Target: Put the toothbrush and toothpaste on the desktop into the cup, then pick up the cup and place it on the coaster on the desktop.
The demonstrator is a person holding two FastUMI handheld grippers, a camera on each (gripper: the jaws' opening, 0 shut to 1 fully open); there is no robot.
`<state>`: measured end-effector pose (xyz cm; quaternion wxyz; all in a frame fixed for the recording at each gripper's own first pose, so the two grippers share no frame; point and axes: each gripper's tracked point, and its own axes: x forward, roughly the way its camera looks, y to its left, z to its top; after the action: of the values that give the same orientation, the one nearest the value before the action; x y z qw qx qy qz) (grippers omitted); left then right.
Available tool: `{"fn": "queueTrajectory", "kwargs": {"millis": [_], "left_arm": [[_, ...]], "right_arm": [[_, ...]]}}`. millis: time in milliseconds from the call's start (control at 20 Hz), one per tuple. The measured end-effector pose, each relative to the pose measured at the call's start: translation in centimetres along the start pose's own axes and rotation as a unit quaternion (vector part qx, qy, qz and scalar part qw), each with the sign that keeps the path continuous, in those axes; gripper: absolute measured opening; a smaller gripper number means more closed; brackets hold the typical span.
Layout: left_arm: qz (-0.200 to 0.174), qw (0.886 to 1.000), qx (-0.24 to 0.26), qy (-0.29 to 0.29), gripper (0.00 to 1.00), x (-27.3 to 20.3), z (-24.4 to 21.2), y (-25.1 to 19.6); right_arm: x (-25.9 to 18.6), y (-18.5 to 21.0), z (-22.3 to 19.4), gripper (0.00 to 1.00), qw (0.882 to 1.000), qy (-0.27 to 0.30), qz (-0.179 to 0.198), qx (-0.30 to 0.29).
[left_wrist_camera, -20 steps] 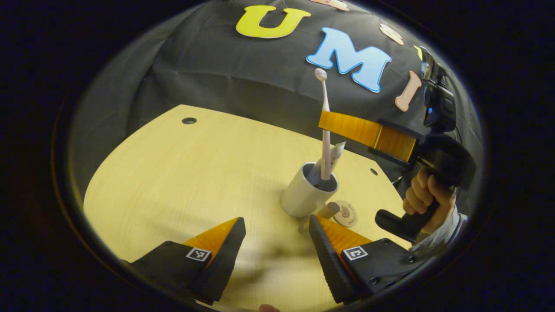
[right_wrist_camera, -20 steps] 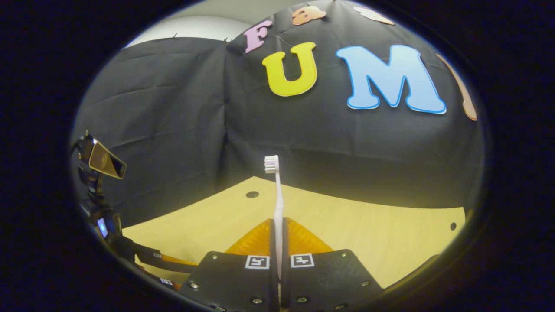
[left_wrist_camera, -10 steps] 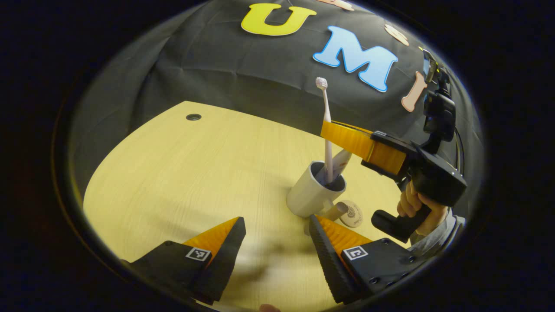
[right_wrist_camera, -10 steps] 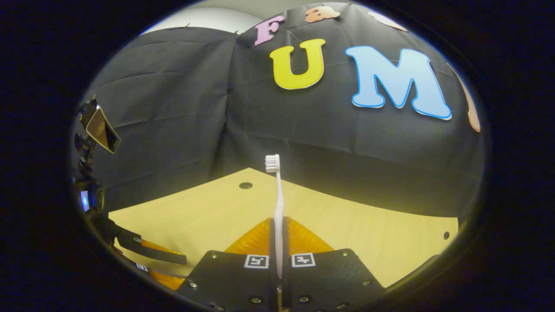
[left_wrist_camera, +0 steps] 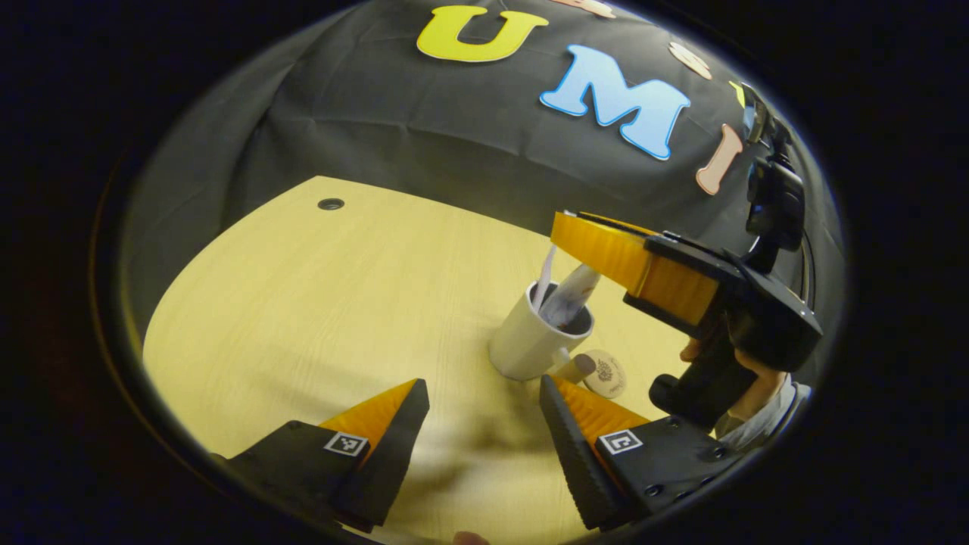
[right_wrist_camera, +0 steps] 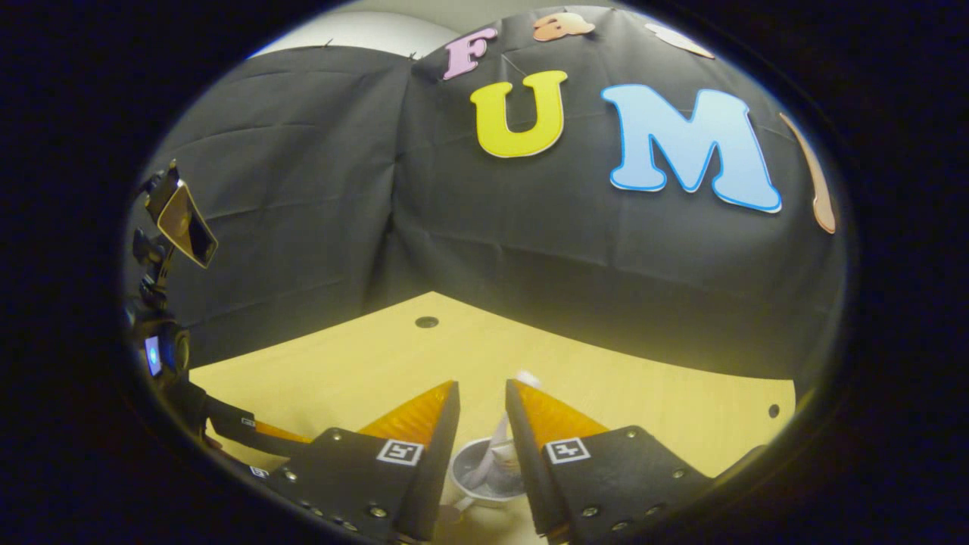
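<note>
**Both items in the cup; the lift onto the coaster was where trouble lay**

The right tongs were seen parted to a narrow gap and gripping nothing, held directly above the cup. In the left gripper view the same right tongs were seen over the cup's mouth, held by a hand beyond the cup. The left tongs were spread wide and empty, on the near side of the cup and apart from it.

The toothbrush was seen leaning inside the cup against its rim, blurred, and so judged to be in motion. The toothpaste was also standing inside the cup, tilted. The cup was resting on the tabletop, with its handle turned toward the coaster, which lay just beside the cup, not under it.

The loading step was judged done; the cup was not yet placed. A loosely leaning toothbrush could be knocked out or thrown over the rim if the cup were tipped or jerked in lifting. A tall, top-heavy load could topple the cup if it were clipped by the right tongs above it. The coaster, being so close, could be pushed aside by the cup's base or handle.
</note>
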<state>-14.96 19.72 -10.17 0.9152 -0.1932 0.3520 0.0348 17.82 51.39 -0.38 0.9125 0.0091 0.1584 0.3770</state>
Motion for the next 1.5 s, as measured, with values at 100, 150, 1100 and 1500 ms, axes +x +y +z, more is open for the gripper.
{"fn": "queueTrajectory", "kwargs": {"millis": [100, 150, 1100, 1500], "left_arm": [[-0.003, 1.0, 0.005, -0.002, 0.96, 0.8, 0.0, -0.1], [-0.005, 1.0, 0.008, -0.003, 0.94, 1.2, -0.1, -0.2], [-0.019, 0.998, 0.039, 0.039, 0.95, 8.7, -1.1, 0.9], [0.008, 0.991, 0.054, 0.121, 0.94, 11.5, -2.9, -0.3]], "right_arm": [[-0.8, -0.2, 0.5, 0.65, 1.0, -0.005, -0.007, 0.0], [-1.2, -0.3, 0.9, 0.68, 1.0, -0.009, -0.009, 0.0], [-13.8, -8.5, 3.4, 0.84, 0.987, -0.019, -0.142, 0.076], [-17.9, -10.4, 0.6, 0.85, 0.982, 0.01, -0.169, 0.085]]}}
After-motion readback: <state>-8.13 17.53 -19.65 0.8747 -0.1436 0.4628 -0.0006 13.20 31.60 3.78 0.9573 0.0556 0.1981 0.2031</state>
